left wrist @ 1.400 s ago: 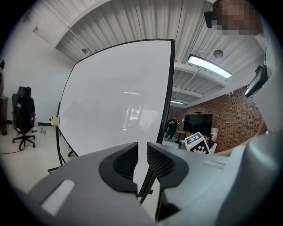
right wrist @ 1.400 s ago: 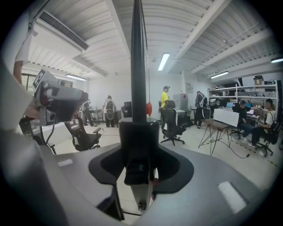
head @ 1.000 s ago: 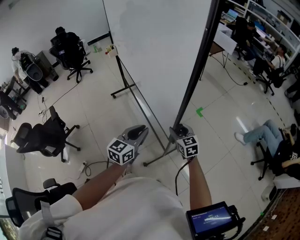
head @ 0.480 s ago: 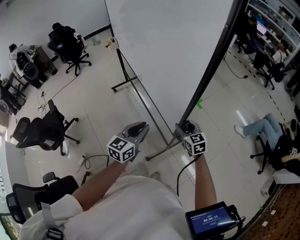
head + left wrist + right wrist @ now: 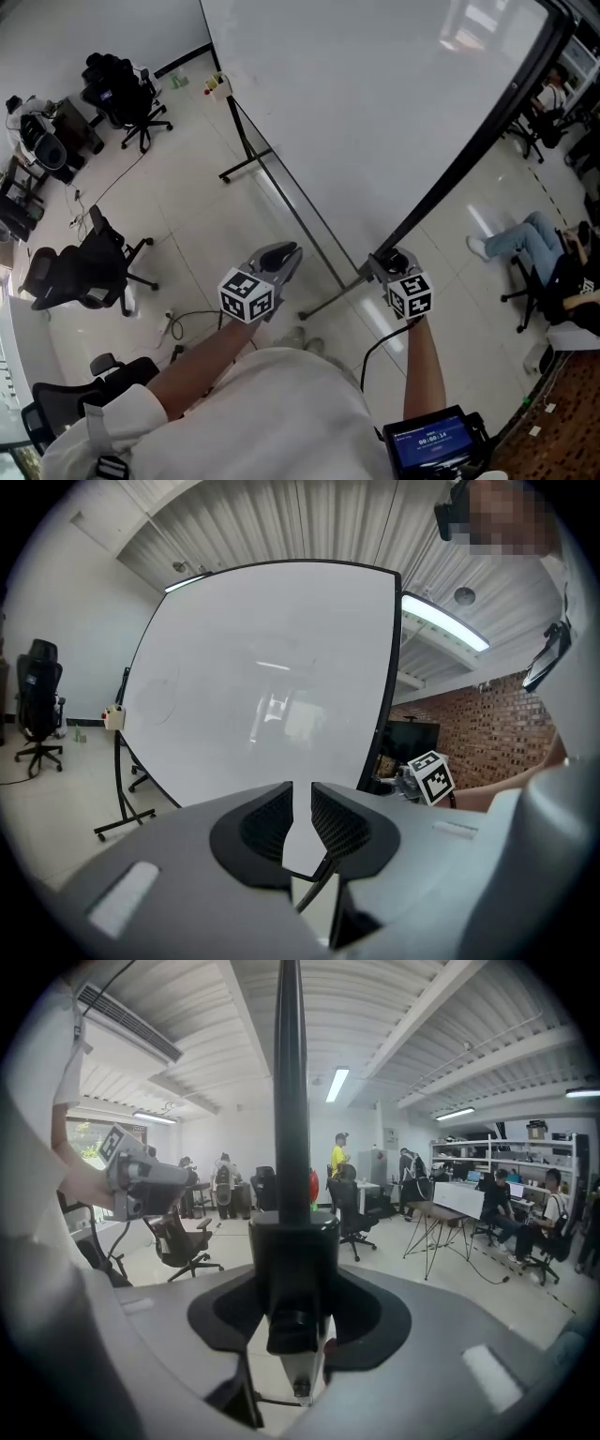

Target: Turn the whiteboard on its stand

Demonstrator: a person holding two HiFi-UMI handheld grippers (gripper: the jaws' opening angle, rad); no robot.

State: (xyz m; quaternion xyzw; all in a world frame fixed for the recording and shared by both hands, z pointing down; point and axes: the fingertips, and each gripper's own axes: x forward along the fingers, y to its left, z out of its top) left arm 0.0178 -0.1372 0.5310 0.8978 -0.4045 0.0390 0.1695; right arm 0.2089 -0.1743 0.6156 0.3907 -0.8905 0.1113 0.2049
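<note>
The big whiteboard (image 5: 375,112) stands on a black wheeled stand (image 5: 246,169). Its black frame edge (image 5: 469,159) runs slantwise down to my right gripper (image 5: 392,262), which is shut on the frame's lower end. In the right gripper view the black frame bar (image 5: 291,1101) rises straight up from between the pads of the right gripper (image 5: 295,1269). My left gripper (image 5: 281,255) hangs left of the stand, apart from the board. In the left gripper view the left gripper (image 5: 301,799) faces the white board face (image 5: 262,686) with only a narrow slit between its pads and nothing held.
Black office chairs (image 5: 80,272) (image 5: 122,89) stand on the tiled floor at left. A cable (image 5: 187,333) lies near my feet. A person sits low at the right (image 5: 525,244). Desks, chairs and several people fill the room behind the frame (image 5: 469,1213).
My right gripper has moved to the right with the frame in it, and the board's edge has swung that way. The left gripper has barely moved.
</note>
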